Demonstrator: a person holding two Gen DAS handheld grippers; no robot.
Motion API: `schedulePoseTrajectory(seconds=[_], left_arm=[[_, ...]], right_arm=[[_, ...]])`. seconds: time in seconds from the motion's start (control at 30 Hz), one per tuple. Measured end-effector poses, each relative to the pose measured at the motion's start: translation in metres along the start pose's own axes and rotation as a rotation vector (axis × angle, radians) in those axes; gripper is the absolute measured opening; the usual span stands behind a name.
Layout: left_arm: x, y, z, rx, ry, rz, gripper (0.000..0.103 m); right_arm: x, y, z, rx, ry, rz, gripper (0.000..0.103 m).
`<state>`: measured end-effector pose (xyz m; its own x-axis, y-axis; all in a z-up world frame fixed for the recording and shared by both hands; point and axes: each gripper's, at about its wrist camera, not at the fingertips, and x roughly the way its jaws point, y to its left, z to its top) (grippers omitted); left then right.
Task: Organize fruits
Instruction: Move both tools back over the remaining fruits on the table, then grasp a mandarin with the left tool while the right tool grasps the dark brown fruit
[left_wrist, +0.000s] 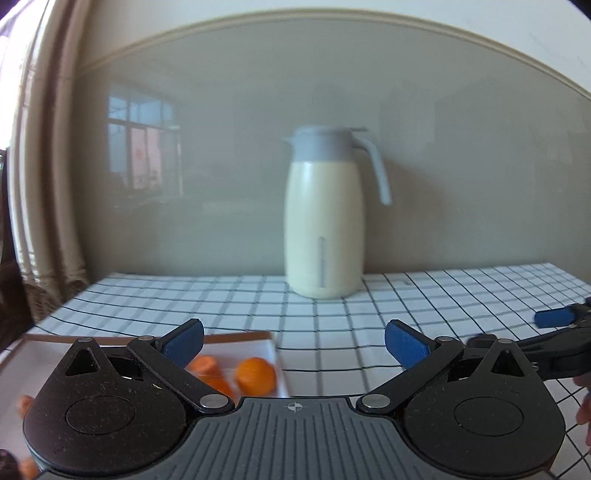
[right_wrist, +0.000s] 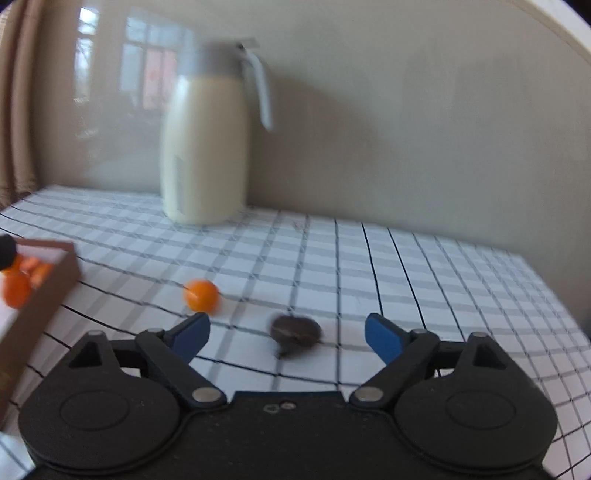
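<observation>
Nearest the right wrist camera, the right gripper (right_wrist: 287, 334) has its blue-padded jaws spread wide and empty, framing a small dark brown, chestnut-like fruit (right_wrist: 295, 331) that lies on the white grid-checked tabletop (right_wrist: 424, 280) in the lower centre of the frame. Just up and left of it sits a small round orange fruit (right_wrist: 201, 294), loose on the cloth, and at the left edge a brown-walled shallow box (right_wrist: 55, 284) already holds several orange pieces. In the left wrist view the left gripper (left_wrist: 294, 345) is likewise released and holds nothing, hovering over that box's white inside, where orange fruit pieces (left_wrist: 255, 374) show at lower left. A cream thermos jug with a grey lid (left_wrist: 324, 214) stands well back against the wall. The dark fruit looks light, hard and smooth, so it may skid or roll; closing across its widest part, low against the tabletop, seems safest. The orange one is probably softer-skinned and wants a gentle squeeze around its middle.
</observation>
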<state>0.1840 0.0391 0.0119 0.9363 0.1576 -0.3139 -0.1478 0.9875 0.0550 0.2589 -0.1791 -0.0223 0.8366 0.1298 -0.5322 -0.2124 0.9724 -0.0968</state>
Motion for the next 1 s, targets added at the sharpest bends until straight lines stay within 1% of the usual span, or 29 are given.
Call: schedulePoseTrajectory(seconds=[0.03, 0.07, 0.1, 0.17, 0.2, 0.27, 0.3, 0.47, 0.6, 0.67, 0.7, 0.77, 0.83, 0.87, 0.9, 0.93, 0.97, 1.0], left_arm=[[0.005, -0.004, -0.001, 0.001, 0.005, -0.002, 0.103], [0.010, -0.010, -0.002, 0.008, 0.010, 0.002, 0.103], [0.015, -0.015, -0.003, 0.017, 0.022, -0.005, 0.103], [0.023, -0.023, -0.003, 0.020, 0.033, -0.031, 0.103], [0.028, -0.027, -0.003, 0.022, 0.041, -0.036, 0.103], [0.036, -0.037, -0.005, 0.036, 0.071, -0.060, 0.103], [0.039, -0.041, -0.006, 0.041, 0.079, -0.065, 0.103], [0.054, -0.058, -0.007, 0.067, 0.108, -0.092, 0.103], [0.069, -0.071, -0.007, 0.062, 0.160, -0.111, 0.103], [0.074, -0.078, -0.007, 0.070, 0.169, -0.117, 0.103], [0.078, -0.082, -0.008, 0.072, 0.172, -0.118, 0.103], [0.084, -0.089, -0.008, 0.075, 0.175, -0.119, 0.103], [0.092, -0.094, -0.008, 0.069, 0.189, -0.118, 0.103], [0.097, -0.096, -0.009, 0.060, 0.196, -0.121, 0.101], [0.101, -0.098, -0.009, 0.053, 0.202, -0.123, 0.099], [0.105, -0.100, -0.010, 0.050, 0.213, -0.127, 0.093], [0.109, -0.103, -0.010, 0.046, 0.220, -0.132, 0.091], [0.111, -0.105, -0.011, 0.043, 0.223, -0.131, 0.091]], right_arm=[[0.006, -0.003, -0.001, 0.009, 0.007, -0.008, 0.081], [0.014, -0.005, -0.002, 0.015, 0.037, -0.007, 0.080], [0.019, -0.005, 0.000, 0.014, 0.048, -0.005, 0.074], [0.025, -0.005, -0.002, 0.010, 0.029, -0.021, 0.074], [0.030, -0.006, -0.005, 0.014, 0.041, -0.024, 0.074], [0.042, -0.008, -0.009, 0.030, 0.086, -0.009, 0.068], [0.046, -0.009, -0.011, 0.036, 0.092, -0.002, 0.068], [0.051, -0.017, -0.007, 0.035, 0.095, 0.015, 0.066], [0.052, -0.037, -0.008, 0.062, 0.100, -0.040, 0.059], [0.052, -0.051, -0.010, 0.100, 0.104, -0.042, 0.059], [0.051, -0.057, -0.011, 0.115, 0.103, -0.039, 0.059], [0.048, -0.064, -0.013, 0.130, 0.086, -0.005, 0.059], [0.046, -0.065, -0.014, 0.114, 0.079, 0.011, 0.057], [0.045, -0.067, -0.015, 0.113, 0.075, 0.018, 0.057], [0.045, -0.069, -0.015, 0.116, 0.078, 0.027, 0.055], [0.044, -0.070, -0.015, 0.117, 0.081, 0.033, 0.049], [0.045, -0.071, -0.014, 0.117, 0.082, 0.033, 0.047], [0.045, -0.071, -0.014, 0.112, 0.084, 0.031, 0.045]])
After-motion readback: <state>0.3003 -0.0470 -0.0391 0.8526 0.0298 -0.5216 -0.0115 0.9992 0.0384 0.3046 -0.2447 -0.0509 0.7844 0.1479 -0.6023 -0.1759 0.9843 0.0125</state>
